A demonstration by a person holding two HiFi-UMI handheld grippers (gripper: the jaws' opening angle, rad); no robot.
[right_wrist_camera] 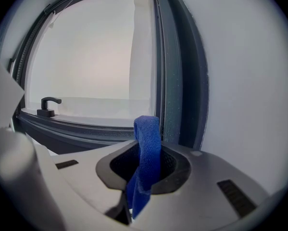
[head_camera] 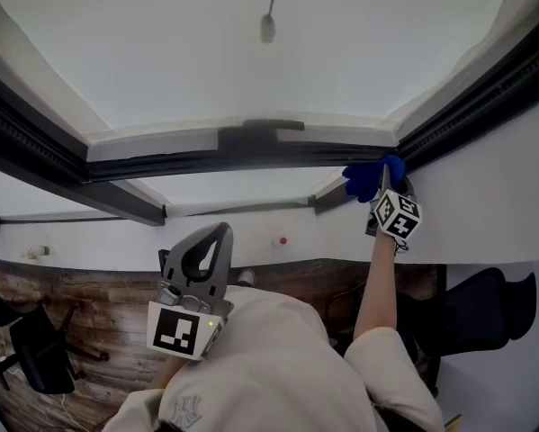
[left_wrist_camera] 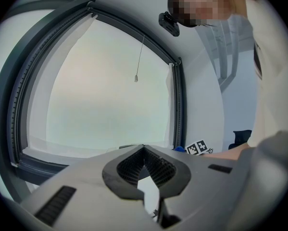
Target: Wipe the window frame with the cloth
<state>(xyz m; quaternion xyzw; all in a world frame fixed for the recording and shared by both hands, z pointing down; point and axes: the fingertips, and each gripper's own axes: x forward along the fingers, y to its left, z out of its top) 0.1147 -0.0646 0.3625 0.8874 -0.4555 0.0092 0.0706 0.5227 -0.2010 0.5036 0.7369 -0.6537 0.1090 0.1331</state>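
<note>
Right claw (right_wrist_camera: 144, 166) pinching blue microfibre cloth (right_wrist_camera: 147, 134); cloth at corner of dark grey window frame (head_camera: 251, 158). Left claw (left_wrist_camera: 144, 150) pressed together, empty. Wiping apparently underway; extent already wiped indeterminable.

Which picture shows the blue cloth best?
The right gripper view: the blue cloth is big there, pinched in the right tongs. The head view shows it small at the window frame; the left gripper view, only a speck.

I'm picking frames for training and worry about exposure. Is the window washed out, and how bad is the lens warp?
Head view: the glass is blown out to flat white, and the window frame bows. Left gripper view: same white glare, dark round border. Right gripper view: the cloth in the right claw is sharp; the frame curves.
</note>
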